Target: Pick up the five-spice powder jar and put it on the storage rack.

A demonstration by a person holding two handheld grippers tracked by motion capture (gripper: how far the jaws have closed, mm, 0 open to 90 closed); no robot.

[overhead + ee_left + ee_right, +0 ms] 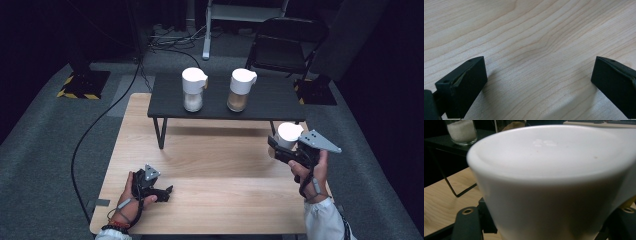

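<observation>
At the right edge of the wooden table (215, 165), my right gripper (276, 146) is shut on a jar with a white spouted lid (289, 133) and holds it a little above the tabletop. That white lid (554, 170) looms close in the right gripper view, with a black finger (466, 223) on each side of the jar below it. My left gripper (167, 192) lies on the table at the front left. It is open, and bare wood shows between its fingertips (464, 85).
A low black shelf (270, 102) stands on the far half of the table. It carries one white-lidded jar of white grains (193, 90) and one of brown grains (240, 90). A black folding chair (282, 45) and cables are on the floor beyond.
</observation>
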